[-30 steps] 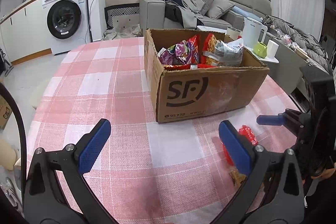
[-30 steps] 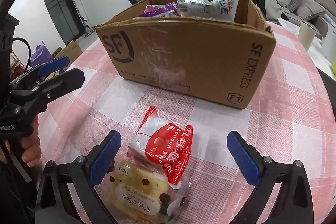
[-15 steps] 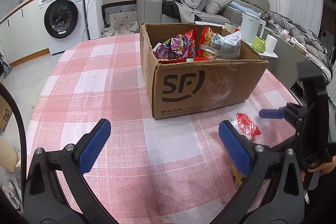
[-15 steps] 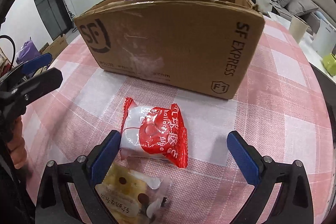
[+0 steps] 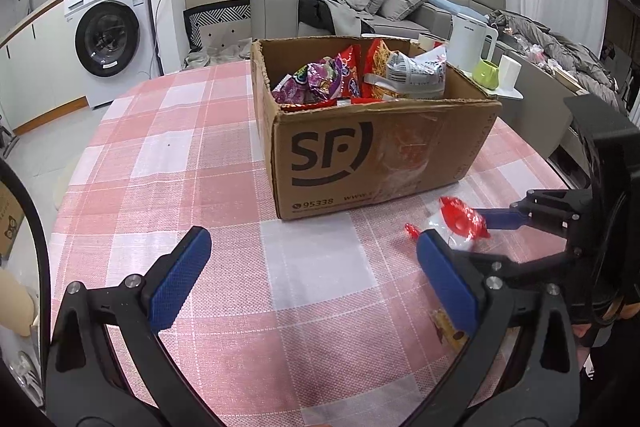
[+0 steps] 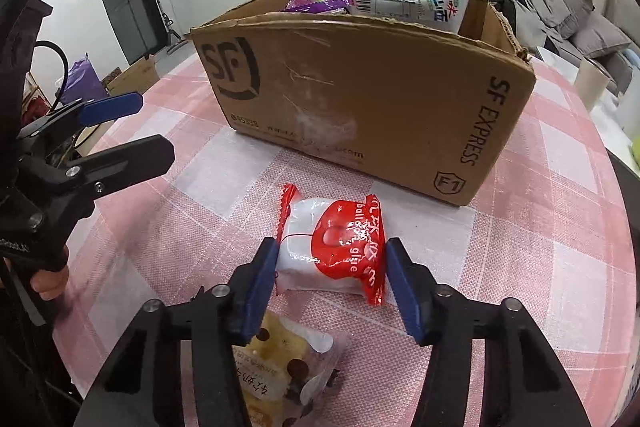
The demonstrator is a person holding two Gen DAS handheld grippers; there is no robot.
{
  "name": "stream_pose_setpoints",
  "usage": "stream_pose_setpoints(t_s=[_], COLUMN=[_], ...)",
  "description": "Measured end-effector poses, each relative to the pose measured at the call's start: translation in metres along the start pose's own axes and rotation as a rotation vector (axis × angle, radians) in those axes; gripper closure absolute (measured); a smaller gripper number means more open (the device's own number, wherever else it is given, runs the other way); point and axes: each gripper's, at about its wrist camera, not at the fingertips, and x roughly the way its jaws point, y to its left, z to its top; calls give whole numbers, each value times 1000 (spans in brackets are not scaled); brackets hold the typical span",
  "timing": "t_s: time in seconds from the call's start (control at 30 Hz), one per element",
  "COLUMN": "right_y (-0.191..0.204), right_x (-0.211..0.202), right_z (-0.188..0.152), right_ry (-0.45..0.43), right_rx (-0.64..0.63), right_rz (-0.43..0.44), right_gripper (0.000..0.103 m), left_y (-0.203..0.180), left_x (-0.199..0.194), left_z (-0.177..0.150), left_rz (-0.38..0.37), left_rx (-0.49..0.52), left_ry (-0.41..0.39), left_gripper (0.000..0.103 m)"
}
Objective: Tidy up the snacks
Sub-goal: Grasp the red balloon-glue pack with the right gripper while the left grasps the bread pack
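The right gripper (image 6: pixel 330 279) has just been closing, & its two blue pads now sit tight on both sides of the red & white snack pack (image 6: pixel 334 253), so it grips the pack. The pack lies on the pink check tablecloth (image 6: pixel 540 267), near the front wall of the brown cardboard box (image 6: pixel 360 99) but not touching it. A 2nd snack, a yellow cookie pack (image 6: pixel 280 359), lies on the cloth right under the right gripper's left finger, closer to the camera than the red pack; can't tell if the two packs touch. The box is open on top & has other snack bags in it: a purple bag (image 5: pixel 316 83), a red bag (image 5: pixel 378 67) & a white & grey bag (image 5: pixel 416 75), all standing up past the rim. The left gripper (image 5: pixel 312 279) hangs over bare cloth to the left of the red pack, its blue pads wide apart w/ nothing between them. In the right wrist view a hand (image 6: pixel 48 279) holds the left gripper's handle. Behind the table stands a washing machine (image 5: pixel 108 35) & a grey sofa (image 5: pixel 360 3).
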Motion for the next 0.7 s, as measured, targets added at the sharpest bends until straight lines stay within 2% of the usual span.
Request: stream_pose_setpoints(t_s=[0.17, 0.3, 0.47, 0.7], right_y=[-2, -11, -22, -37], right_x=[-12, -31, -51, -66], right_z=[-3, -2, -1, -1], right_ry=[-19, -59, -94, -110], right_rx=[1, 9, 14, 35], right_rz=[-4, 15, 28, 32], right_gripper=[55, 55, 55, 55], left_y=[-5, -16, -42, -85], left_x=[0, -4, -6, -3], left_z=[-2, -5, -13, -36], left_rz=[-17, -98, -191, -284], left_rx=[22, 63, 160, 312], left_ry=[2, 1, 29, 90], left_gripper=[1, 1, 1, 1])
